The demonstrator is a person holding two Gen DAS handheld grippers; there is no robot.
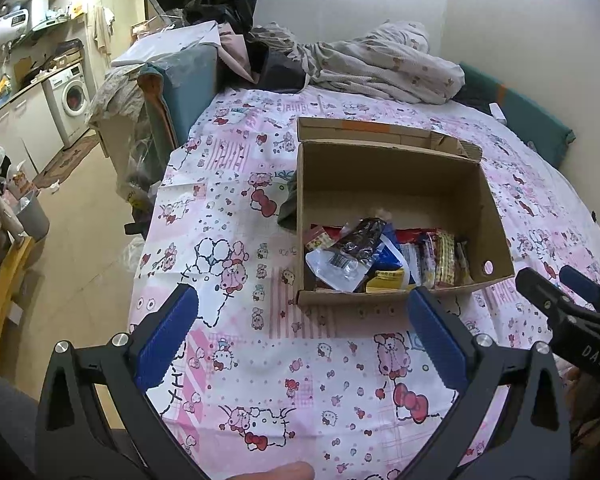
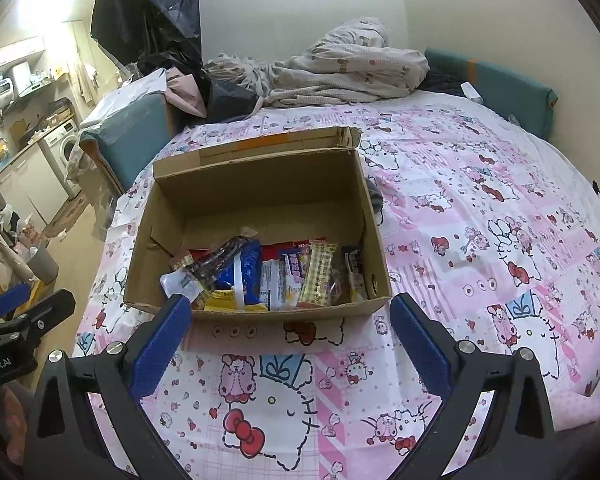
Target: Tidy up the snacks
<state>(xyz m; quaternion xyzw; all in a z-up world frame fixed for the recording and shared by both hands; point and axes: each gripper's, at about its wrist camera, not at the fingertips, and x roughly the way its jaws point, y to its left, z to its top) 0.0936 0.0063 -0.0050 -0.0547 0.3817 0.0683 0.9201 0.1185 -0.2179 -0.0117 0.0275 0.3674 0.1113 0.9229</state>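
Right wrist view showed a brown corrugated cardboard box (image 2: 260,216) on the pink cartoon-print bedsheet (image 2: 480,220), crinkly foil and plastic snacks (image 2: 268,276) heaped along its near wall. Both left claw (image 1: 302,334) and right claw (image 2: 290,338) gaped wide, empty, near that wall.

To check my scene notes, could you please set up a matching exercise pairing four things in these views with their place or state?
Things:
1. cardboard box
2. snack packets
3. left gripper
4. crumpled blanket

Places or states:
A. heaped at the far end of the bed
B. open, holding nothing
C. standing on the pink cartoon bedsheet, flaps open
D. piled along the near side of the box's floor

Pairs: 1-C, 2-D, 3-B, 4-A
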